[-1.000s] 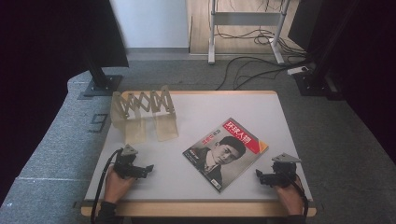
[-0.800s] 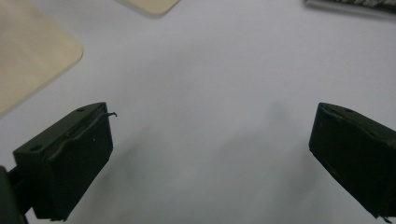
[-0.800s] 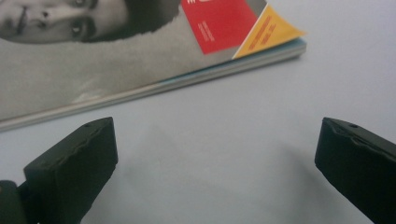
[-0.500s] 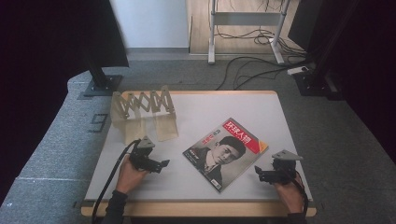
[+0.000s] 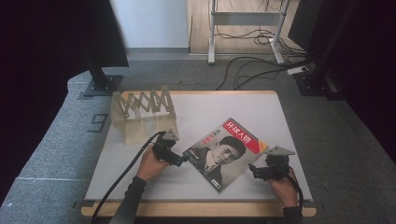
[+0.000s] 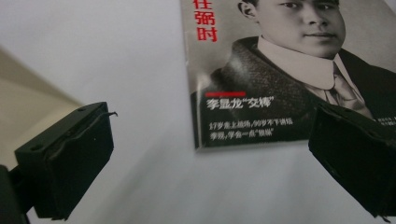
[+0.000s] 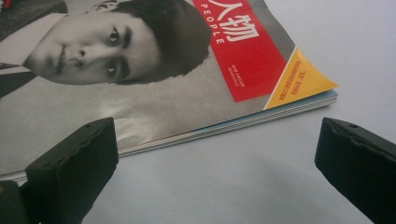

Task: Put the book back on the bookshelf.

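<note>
White tabletop [image 5: 140,186] is carrying a magazine [image 5: 224,151], lying flat between both grippers; grey carpet is surrounding it. Left gripper [image 5: 183,159] and right gripper [image 5: 254,171] are hovering beside the magazine, jaws apart. Dark curtains are hiding the room's edges.

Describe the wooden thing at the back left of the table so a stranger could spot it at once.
Start at the white table and look to its far left corner, beyond the left gripper. There stands a pale wooden folding rack with a zigzag accordion lattice; unlike the flat magazine nearby, it stands upright.
</note>
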Demonstrator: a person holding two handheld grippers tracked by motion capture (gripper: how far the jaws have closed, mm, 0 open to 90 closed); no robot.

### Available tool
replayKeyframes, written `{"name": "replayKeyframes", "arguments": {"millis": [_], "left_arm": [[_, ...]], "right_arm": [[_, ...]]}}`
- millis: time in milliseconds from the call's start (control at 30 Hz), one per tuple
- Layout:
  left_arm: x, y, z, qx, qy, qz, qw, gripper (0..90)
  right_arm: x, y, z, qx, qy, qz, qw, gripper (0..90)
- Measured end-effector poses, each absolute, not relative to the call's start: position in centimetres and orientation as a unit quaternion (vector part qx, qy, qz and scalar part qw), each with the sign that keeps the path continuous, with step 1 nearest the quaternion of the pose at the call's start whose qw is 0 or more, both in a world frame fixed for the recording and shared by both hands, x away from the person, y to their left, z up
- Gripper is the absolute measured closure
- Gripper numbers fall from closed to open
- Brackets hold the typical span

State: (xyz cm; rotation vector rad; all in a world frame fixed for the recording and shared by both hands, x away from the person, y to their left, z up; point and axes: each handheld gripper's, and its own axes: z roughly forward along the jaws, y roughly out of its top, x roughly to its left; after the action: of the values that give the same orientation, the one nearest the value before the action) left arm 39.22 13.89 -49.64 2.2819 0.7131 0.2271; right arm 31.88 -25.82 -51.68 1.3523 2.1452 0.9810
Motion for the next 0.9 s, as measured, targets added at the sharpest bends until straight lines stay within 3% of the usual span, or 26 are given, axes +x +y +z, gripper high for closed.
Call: {"name": "replayKeyframes", "arguments": {"millis": [467, 900], "left_arm": [[40.7, 10.5, -52.2, 0.899, 0.259, 0.054, 0.348, 0.0], [39.4, 9.4, -52.6, 0.905, 0.246, 0.061, 0.341, 0.0]], "right_arm": [[33.6, -25.2, -52.7, 0.494, 0.767, 0.356, 0.205, 0.0], [34.8, -24.6, -53.5, 0.494, 0.773, 0.351, 0.187, 0.0]]}}
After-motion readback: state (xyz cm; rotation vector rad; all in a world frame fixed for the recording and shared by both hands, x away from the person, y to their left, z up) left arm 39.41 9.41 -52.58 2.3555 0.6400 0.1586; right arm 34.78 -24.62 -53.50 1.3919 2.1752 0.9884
